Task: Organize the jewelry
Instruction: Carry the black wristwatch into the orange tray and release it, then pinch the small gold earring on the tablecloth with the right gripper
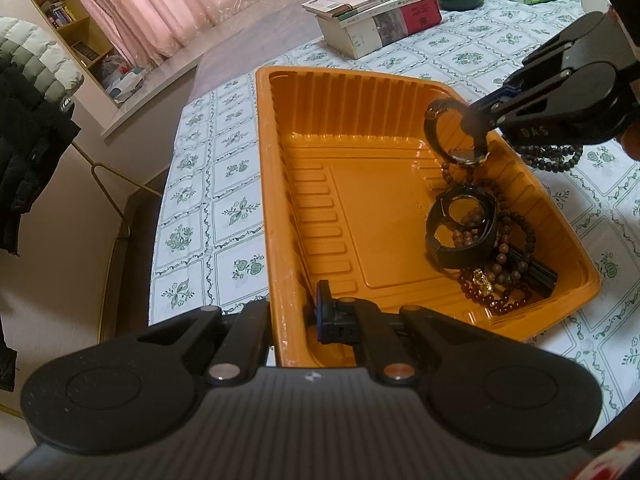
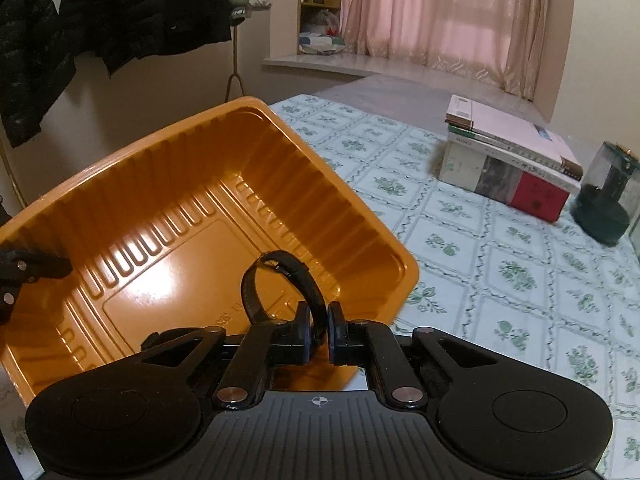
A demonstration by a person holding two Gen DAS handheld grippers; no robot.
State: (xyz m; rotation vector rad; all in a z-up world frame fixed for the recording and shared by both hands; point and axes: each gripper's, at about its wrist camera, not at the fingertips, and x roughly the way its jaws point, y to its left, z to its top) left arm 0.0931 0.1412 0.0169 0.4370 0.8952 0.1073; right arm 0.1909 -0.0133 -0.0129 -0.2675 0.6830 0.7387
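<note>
Pinched by its strap in the closed right gripper [image 2: 318, 330], a black wristwatch [image 1: 456, 136] hanging above the orange ribbed plastic tray [image 1: 280, 208]; left gripper [image 1: 294, 316] clamped on the tray's near rim.

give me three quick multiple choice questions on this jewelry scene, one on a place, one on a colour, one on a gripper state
1. Where does the dark beaded bracelet not yet sorted lie?
A. on the floral tablecloth beside the tray
B. on the stack of books
C. hung on the coat rack

2. What colour is the ribbed plastic tray?
A. white
B. orange
C. green

3. What is the right gripper doing?
A. open above the books
B. shut on nothing
C. shut on the black looped watch strap

Answers: 1 A, the beads rest on the floral tablecloth just outside the tray's right rim. 2 B, its walls and floor are orange in both views. 3 C, the strap runs between its closed fingers, over the tray.
</note>
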